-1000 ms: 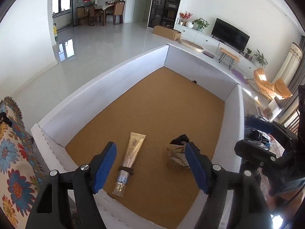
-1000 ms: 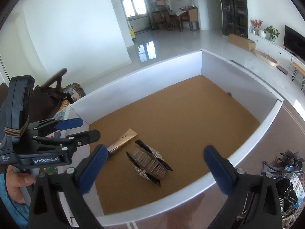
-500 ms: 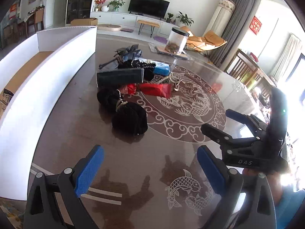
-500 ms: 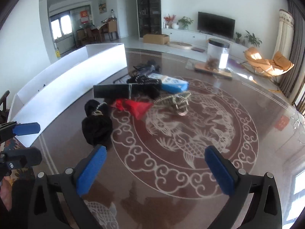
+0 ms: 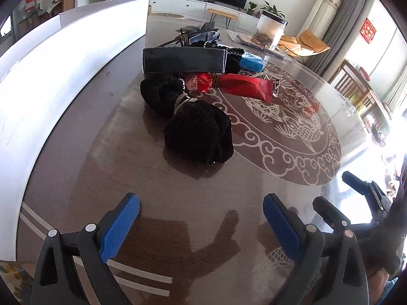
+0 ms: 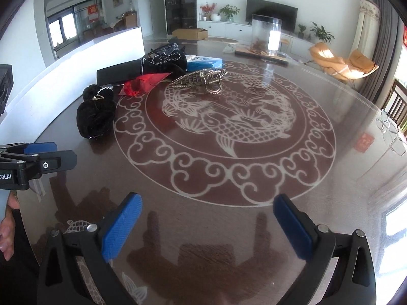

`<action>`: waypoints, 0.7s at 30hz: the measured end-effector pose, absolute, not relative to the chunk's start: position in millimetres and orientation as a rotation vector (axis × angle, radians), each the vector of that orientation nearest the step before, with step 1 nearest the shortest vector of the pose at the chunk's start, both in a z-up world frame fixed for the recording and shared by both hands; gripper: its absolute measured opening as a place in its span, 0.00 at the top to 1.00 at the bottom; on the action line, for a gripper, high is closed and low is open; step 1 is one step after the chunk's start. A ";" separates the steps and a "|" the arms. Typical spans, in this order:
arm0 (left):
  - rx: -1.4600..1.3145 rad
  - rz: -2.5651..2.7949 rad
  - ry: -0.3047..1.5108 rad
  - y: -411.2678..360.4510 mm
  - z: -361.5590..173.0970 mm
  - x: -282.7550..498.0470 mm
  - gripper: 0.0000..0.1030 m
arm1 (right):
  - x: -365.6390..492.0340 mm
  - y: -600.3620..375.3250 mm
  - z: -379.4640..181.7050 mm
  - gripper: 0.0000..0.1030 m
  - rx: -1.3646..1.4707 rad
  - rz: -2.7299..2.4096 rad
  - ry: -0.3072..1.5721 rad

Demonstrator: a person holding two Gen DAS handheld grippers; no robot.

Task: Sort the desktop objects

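A heap of small things lies on the dark round table (image 5: 127,178). Nearest is a black velvet pouch (image 5: 198,132) tied with cord, also in the right wrist view (image 6: 95,113). Behind it lie a red packet (image 5: 244,86) (image 6: 145,82), a long black box (image 5: 183,59) (image 6: 118,73), a blue box (image 5: 250,62) (image 6: 204,62) and a metal hair claw (image 6: 203,78). My left gripper (image 5: 201,219) hangs open over bare table in front of the pouch, nothing between its fingers. My right gripper (image 6: 207,219) is open too, over the table's pattern, short of the heap.
A white-walled sorting box (image 5: 63,58) stands along the table's left side. A clear jar (image 6: 265,35) on a board stands at the far edge. Glasses (image 6: 389,129) lie at the right rim. A hand (image 6: 7,226) holds the left gripper's handle.
Both grippers have swung away from the white box, where a gold tube and a hair clip lay, to the heap on the table. Since half a second ago they have moved closer to it.
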State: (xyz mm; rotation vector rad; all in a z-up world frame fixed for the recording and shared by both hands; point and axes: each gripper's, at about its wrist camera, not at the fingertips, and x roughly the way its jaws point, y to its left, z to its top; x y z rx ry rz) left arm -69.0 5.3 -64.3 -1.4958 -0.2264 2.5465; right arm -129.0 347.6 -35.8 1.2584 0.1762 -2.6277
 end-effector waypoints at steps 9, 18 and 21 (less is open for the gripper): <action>-1.432 2.601 -0.193 8.9 -54.7 -62.7 0.04 | -131.1 351.6 -37.9 0.00 1.290 -2.666 0.151; -1.406 2.604 -0.205 8.5 -53.1 -62.9 0.04 | -128.1 345.8 -36.3 0.00 1.276 -2.706 0.218; -1.402 2.602 -0.214 8.1 -52.9 -63.3 0.04 | -127.4 343.5 -36.2 0.00 1.271 -2.712 0.244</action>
